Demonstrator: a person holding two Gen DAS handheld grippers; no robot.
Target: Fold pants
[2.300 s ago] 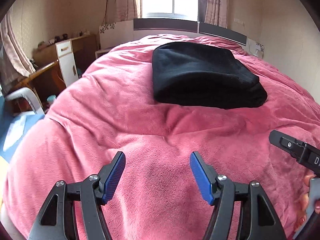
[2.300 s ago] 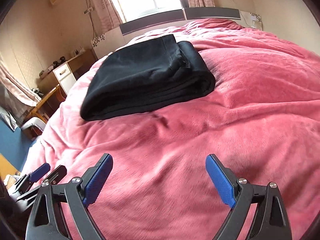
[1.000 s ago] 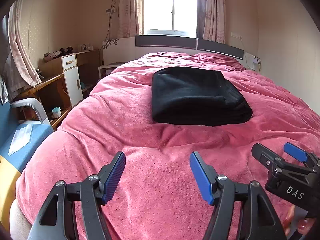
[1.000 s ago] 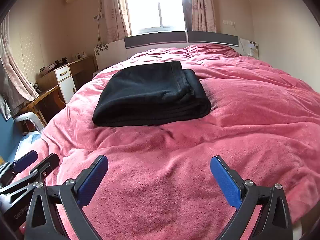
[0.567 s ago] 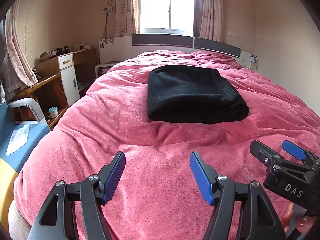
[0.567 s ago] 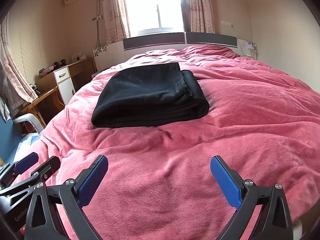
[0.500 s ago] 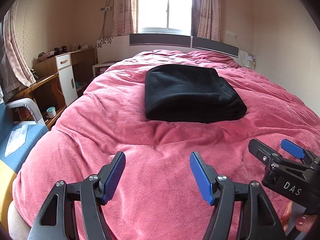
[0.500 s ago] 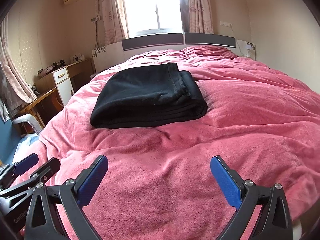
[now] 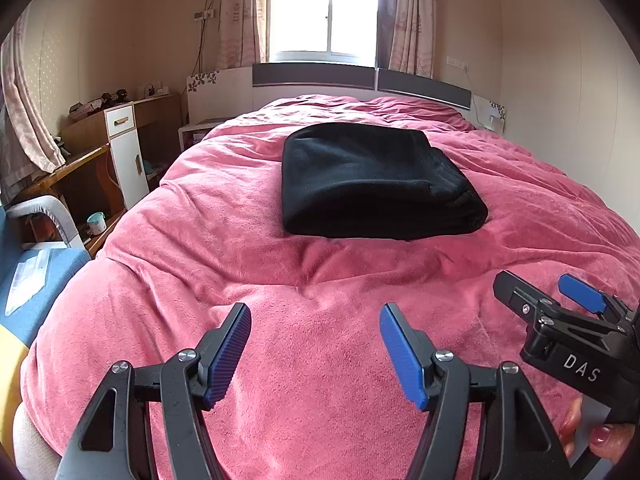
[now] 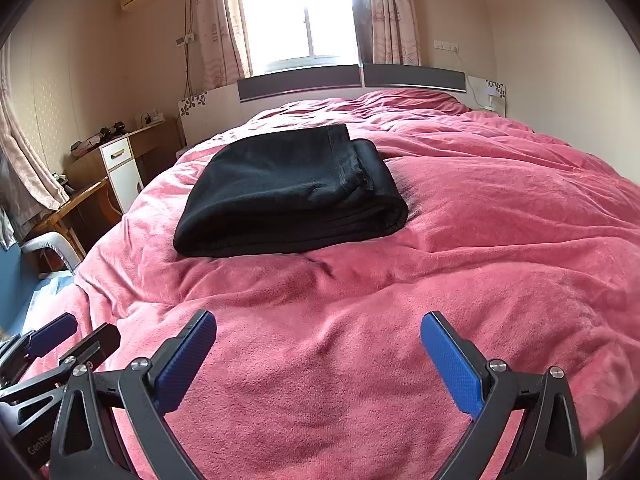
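Observation:
Black pants (image 9: 372, 182) lie folded in a thick rectangle on the pink bed cover (image 9: 224, 240), in the middle of the bed; they also show in the right wrist view (image 10: 288, 192). My left gripper (image 9: 316, 354) is open and empty, held near the bed's front edge, well short of the pants. My right gripper (image 10: 318, 360) is open wide and empty, also near the front edge. The right gripper shows at the right of the left wrist view (image 9: 560, 320); the left gripper shows at the lower left of the right wrist view (image 10: 60, 344).
A wooden desk with a white drawer cabinet (image 9: 124, 152) stands left of the bed. A chair with a blue seat (image 9: 36, 256) is at the near left. The headboard (image 9: 356, 80) and a window (image 9: 324, 12) are behind the bed. A wall runs along the right.
Both grippers have drawn back from the pants and risen, so the folded pants look smaller and farther off. Both stay open and empty.

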